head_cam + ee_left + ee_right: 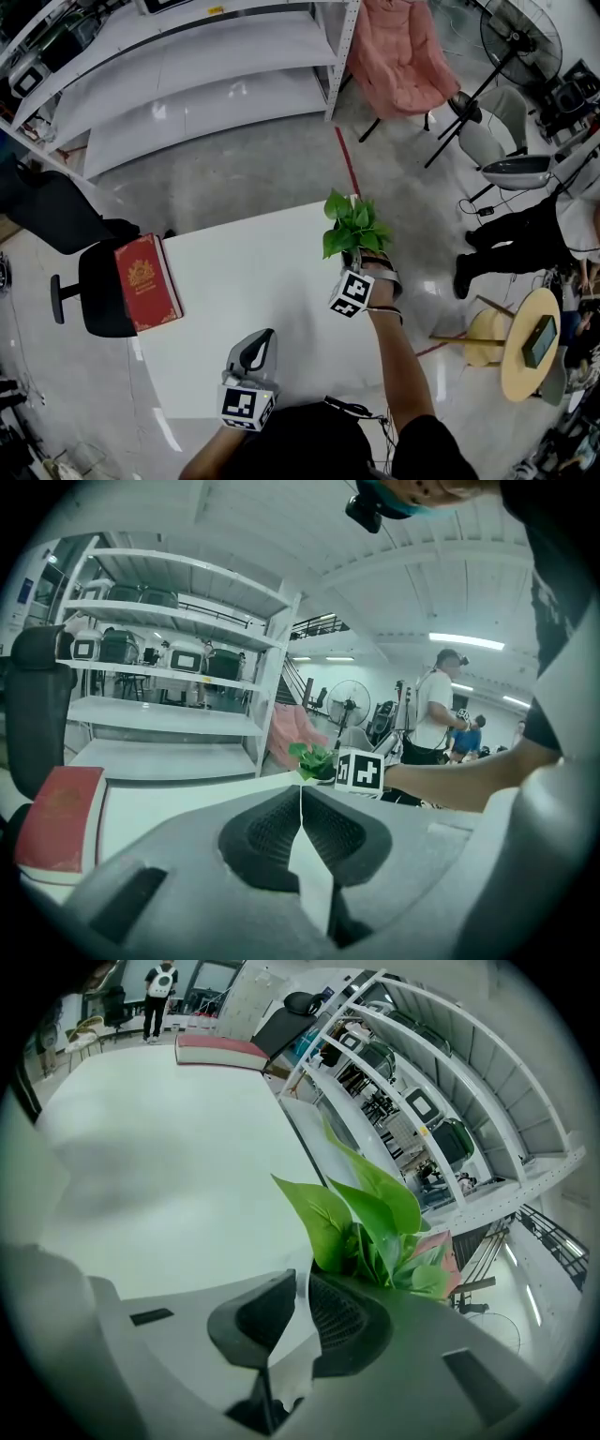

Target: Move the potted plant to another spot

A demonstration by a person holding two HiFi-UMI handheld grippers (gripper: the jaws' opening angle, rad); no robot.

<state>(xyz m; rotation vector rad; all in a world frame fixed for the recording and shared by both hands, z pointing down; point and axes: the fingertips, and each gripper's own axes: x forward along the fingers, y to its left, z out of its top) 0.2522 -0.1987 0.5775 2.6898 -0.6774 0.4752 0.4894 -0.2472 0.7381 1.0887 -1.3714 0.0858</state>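
Observation:
The potted plant (352, 225) has broad green leaves and stands at the far right corner of the white table (262, 272). My right gripper (362, 261) is at its pot, under the leaves. In the right gripper view the jaws (300, 1279) stand almost together, and the leaves (375, 1213) rise right behind the right jaw. The grip looks to be on the pot's rim, and the pot itself is hidden. My left gripper (265, 336) hovers near the front edge with its jaws (301, 794) shut on nothing, pointing at the plant (312, 759).
A red book (147, 281) lies at the table's left edge beside a black chair (94, 281). White shelving (206, 75) stands beyond the table. To the right are a person (525, 234), a round wooden side table (530, 347), a fan (520, 37) and a pink garment (403, 56).

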